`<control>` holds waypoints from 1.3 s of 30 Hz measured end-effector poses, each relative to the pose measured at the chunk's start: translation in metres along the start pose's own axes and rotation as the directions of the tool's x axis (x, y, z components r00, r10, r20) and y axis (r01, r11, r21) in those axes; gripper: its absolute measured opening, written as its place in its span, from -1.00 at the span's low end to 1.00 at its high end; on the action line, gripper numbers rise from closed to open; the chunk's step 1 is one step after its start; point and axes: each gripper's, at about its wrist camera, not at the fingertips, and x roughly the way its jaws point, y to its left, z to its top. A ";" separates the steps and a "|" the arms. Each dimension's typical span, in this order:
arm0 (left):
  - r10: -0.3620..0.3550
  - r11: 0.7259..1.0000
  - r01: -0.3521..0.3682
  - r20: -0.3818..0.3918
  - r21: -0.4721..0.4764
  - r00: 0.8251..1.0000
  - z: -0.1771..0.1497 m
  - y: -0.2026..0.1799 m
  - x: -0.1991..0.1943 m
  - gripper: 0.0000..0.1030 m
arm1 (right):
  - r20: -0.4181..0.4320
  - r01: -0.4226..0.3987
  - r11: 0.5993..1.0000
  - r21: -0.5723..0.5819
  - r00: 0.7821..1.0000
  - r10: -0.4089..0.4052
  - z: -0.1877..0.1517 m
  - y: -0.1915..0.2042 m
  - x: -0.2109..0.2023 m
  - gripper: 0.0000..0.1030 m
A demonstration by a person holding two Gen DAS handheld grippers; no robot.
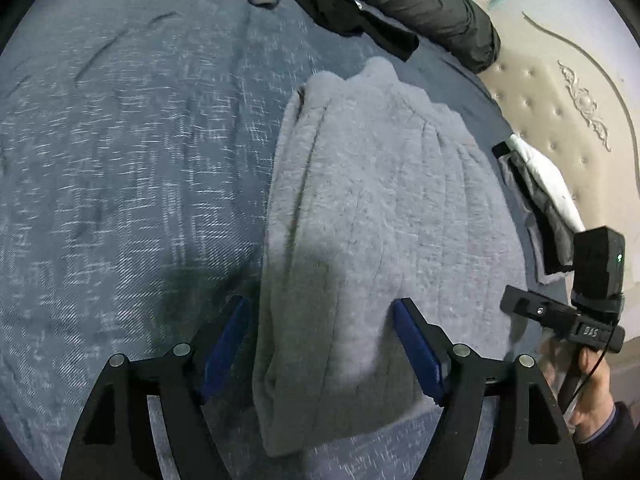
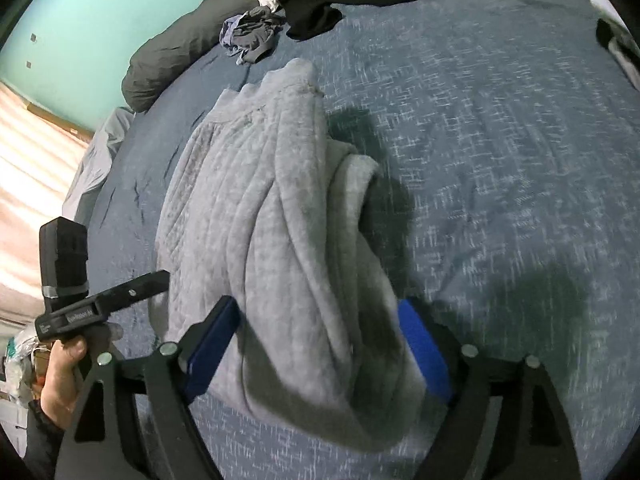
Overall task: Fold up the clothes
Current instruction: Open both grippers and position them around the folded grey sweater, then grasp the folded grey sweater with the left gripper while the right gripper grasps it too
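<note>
Surface: a bed covered by a blue bedspread flecked with white – some creases are seen in it.
Middle: a grey fleecy garment, folded lengthwise, is laid on the bedspread.
Far edge: a black garment is spread out, with a small crumpled grey-blue cloth just beside it.
Far side: a dark rolled bundle is laid along the bed's edge.
Headboard side: a small pile of folded clothes – grey, white and black – is set near the padded headboard.
</note>
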 end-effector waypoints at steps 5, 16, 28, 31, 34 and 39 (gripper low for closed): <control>-0.028 0.999 0.028 -0.010 -0.020 1.000 0.006 0.002 0.016 0.51 | -0.031 -0.028 0.999 -0.020 0.999 0.027 0.008 0.001 0.011 0.64; -0.067 0.997 0.066 -0.016 -0.033 0.998 0.008 0.010 0.027 0.51 | -0.073 -0.108 0.994 -0.017 0.992 0.106 0.013 -0.004 0.033 0.64; -0.051 0.999 0.051 -0.013 0.007 0.999 0.014 -0.006 0.038 0.08 | -0.058 -0.109 0.992 -0.064 0.993 0.105 0.015 0.010 0.040 -0.06; -0.055 0.998 0.055 -0.014 0.004 0.998 0.016 -0.007 0.040 0.01 | -0.053 -0.100 0.992 -0.079 0.994 0.096 0.015 0.011 0.039 -0.09; -0.059 0.998 0.060 -0.016 0.001 0.998 0.018 -0.008 0.043 0.09 | -0.051 -0.092 0.992 -0.085 0.995 0.088 0.015 0.010 0.042 -0.02; -0.051 0.999 0.051 -0.017 0.007 0.999 0.023 -0.012 0.050 0.24 | -0.045 -0.086 0.994 -0.070 0.996 0.083 0.015 0.006 0.048 0.17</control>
